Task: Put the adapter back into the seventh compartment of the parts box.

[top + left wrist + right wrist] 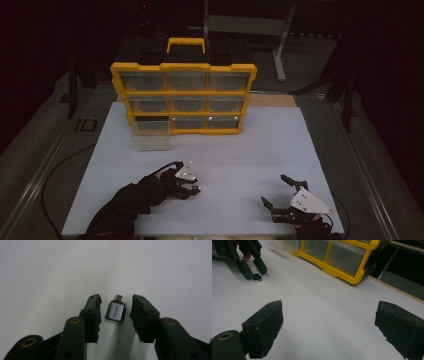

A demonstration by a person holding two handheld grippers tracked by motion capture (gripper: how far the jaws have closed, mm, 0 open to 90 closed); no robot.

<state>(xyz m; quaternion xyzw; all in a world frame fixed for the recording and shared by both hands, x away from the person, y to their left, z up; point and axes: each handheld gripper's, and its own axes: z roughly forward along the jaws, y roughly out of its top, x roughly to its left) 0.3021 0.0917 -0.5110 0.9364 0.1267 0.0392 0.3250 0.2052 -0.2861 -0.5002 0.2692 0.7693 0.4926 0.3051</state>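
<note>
Your left tongs (116,308) point down at the desk (240,150) with both jaws straddling a small grey adapter (115,310); a gap shows on each side, so the pads are not yet pressing on it. The adapter lies flat on the desk near its front edge, left of the middle, plug end pointing away from you. Your left hand (165,182), in a dark sleeve, reaches in from the front left corner. Your right tongs (277,192) rest near the front right corner, jaws wide apart and holding nothing. At the far edge stands a yellow organiser (184,92), with its bottom-left drawer (150,135) pulled out.
</note>
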